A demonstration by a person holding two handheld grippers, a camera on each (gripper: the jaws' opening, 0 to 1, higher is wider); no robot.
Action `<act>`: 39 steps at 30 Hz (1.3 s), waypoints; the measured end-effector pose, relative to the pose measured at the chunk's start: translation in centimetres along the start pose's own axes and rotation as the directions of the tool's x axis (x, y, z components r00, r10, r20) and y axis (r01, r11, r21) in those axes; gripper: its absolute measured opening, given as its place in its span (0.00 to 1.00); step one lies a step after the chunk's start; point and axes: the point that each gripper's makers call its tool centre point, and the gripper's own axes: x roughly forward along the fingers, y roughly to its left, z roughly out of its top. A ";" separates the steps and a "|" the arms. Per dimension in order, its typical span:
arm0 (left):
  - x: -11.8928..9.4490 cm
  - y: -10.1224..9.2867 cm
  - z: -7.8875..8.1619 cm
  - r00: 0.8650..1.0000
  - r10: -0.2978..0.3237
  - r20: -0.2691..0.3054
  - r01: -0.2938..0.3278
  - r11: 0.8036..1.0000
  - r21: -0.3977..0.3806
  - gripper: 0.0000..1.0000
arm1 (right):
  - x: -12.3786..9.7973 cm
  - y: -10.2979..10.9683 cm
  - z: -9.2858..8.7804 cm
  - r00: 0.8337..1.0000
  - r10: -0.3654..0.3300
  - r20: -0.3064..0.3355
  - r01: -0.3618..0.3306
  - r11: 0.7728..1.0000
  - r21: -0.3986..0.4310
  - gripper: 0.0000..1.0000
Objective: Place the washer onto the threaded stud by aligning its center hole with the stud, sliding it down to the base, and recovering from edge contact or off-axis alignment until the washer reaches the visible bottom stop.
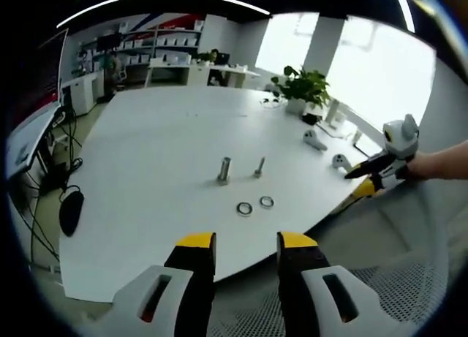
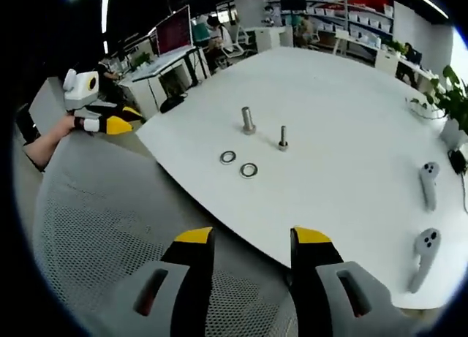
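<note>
Both my claws are hanging out just off the near edge of the big white table (image 1: pixel 146 132), over the grey mesh back of a chair (image 2: pixel 95 227). In the left gripper view my left gripper (image 1: pixel 246 245) has its yellow-tipped jaws spread well apart with nothing between them. Same deal in the right gripper view: my right gripper (image 2: pixel 252 242) is wide open and holding nothing.

A bit further in on the tabletop, two washers lie flat, close beside each other but not touching. In the left gripper view that's the left washer (image 1: pixel 244 208) and the right washer (image 1: pixel 266 202), the left one a little nearer to me.

Just past them stand two upright studs, apart from the washers. The thick stud (image 1: pixel 224 169) is on the left, and the thin stud (image 1: pixel 259 167) is on the right with a small base at its foot. Neither stud has a washer on it.

Off to the right on the table there are two white controllers (image 2: pixel 428 183). Farther still, at the far right edge, sits a potted plant (image 1: pixel 301 88). Way at the back, desks and shelves (image 1: pixel 164 48) line the room.

My right claw also shows at the right side of the left gripper view, off the table edge, jaws pointing toward the table.
</note>
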 end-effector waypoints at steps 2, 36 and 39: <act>-0.2 -0.2 0.0 1.000 -0.005 0.003 0.005 1.000 0.000 0.31 | 0.4 -0.9 -1.1 0.997 -0.022 -0.072 0.025 0.999 0.041 0.44; -0.1 0.7 -0.4 0.999 0.032 -0.006 -0.032 0.999 -0.014 0.31 | 12.5 -0.7 0.5 0.952 0.005 -0.306 -0.036 0.995 -0.098 0.44; -0.1 0.6 -0.5 1.000 0.028 -0.011 -0.028 1.000 -0.014 0.30 | 13.0 -0.9 0.9 0.952 -0.009 -0.306 -0.038 0.989 -0.145 0.44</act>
